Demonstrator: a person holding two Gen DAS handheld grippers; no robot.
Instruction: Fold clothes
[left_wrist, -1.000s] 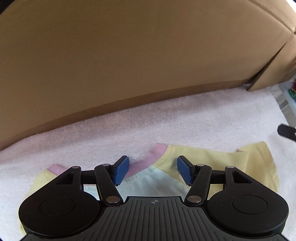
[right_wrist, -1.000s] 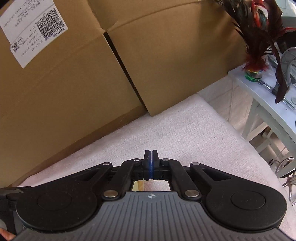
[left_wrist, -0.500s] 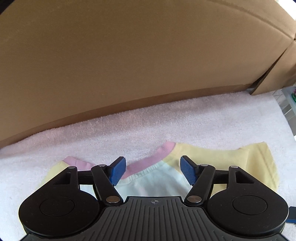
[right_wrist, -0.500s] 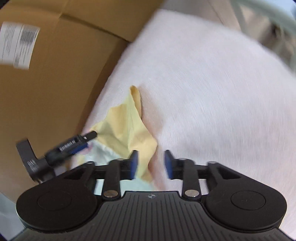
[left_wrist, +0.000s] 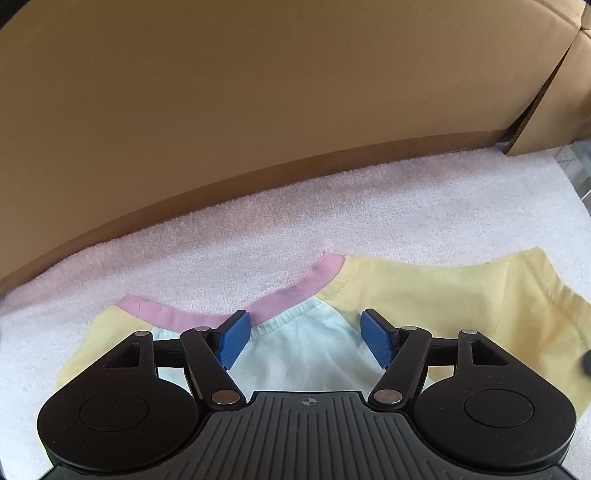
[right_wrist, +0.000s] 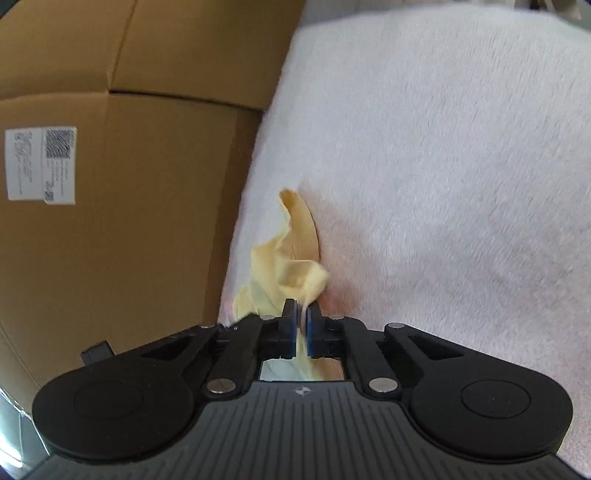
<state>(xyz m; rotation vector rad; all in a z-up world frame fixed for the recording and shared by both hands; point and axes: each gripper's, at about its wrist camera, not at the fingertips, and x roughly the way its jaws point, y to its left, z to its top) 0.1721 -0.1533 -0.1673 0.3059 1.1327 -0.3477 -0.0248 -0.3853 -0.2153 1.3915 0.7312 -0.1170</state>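
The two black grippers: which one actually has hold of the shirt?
The right gripper: its blue pads are pinched shut on the yellow sleeve. The left gripper hangs wide open over the pink collar, gripping nothing.

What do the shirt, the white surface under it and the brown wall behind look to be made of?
Shirt: soft knit, probably cotton jersey, matte; the pink collar is ribbed, and the sleeve crumples where the right gripper pinches it. Surface: terry or fleece towel, fuzzy looped pile. Wall: corrugated cardboard box, matte brown, with flap seams and a printed label.
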